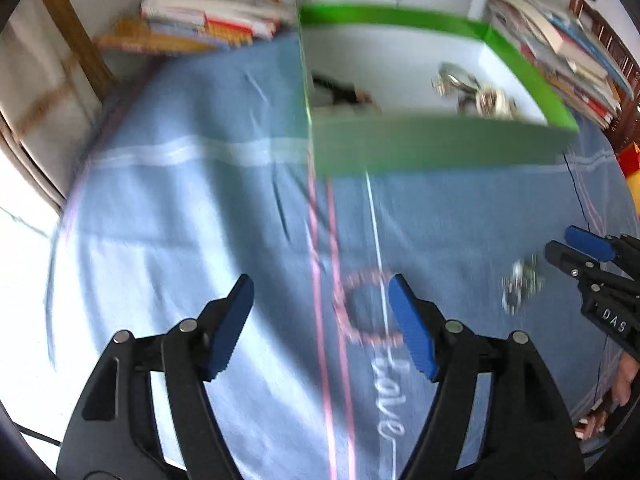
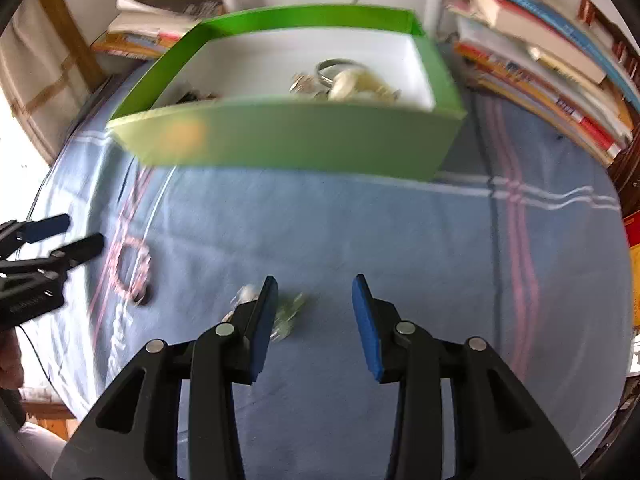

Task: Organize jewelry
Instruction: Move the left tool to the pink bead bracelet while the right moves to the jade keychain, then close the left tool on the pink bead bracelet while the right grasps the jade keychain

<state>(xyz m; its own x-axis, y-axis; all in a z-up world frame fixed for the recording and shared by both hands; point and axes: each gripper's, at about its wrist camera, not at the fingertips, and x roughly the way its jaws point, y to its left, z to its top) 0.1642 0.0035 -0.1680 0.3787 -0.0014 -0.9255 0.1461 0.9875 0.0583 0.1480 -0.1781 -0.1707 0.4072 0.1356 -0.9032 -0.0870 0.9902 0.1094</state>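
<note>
Two loose pieces of jewelry are being shown on a blue cloth-covered surface (image 1: pixel 180 208), in front of a green box (image 1: pixel 436 144) already holding several pieces.

In the left wrist view, the left tongs (image 1: pixel 320 320) are being held wide apart and empty, angled steeply down at the cloth. A pink beaded bracelet (image 1: pixel 366 306) is lying flat on the cloth between the two blue pads, closer to the right-hand pad and apparently not touched by either. It is judged to be light, limp and a little slippery, so one side of the ring of beads is probably best pinched across its strand rather than the whole loop being spanned. At the right edge, the right tongs (image 1: pixel 568 250) are being seen near a small silvery cluster (image 1: pixel 522 286), blurred by motion.

In the right wrist view, the right tongs (image 2: pixel 314 320) are being held partly apart and empty. The silvery cluster (image 2: pixel 280 312), perhaps earrings or a clasp piece, is lying on the cloth just beside and partly behind the left-hand pad, off-centre in the gap. It is judged small, hard and fiddly, likely to skid on the cloth, so a centred pinch is being called for. The bracelet (image 2: pixel 130 268) is lying well to the left, near the left tongs (image 2: pixel 76 236).
</note>
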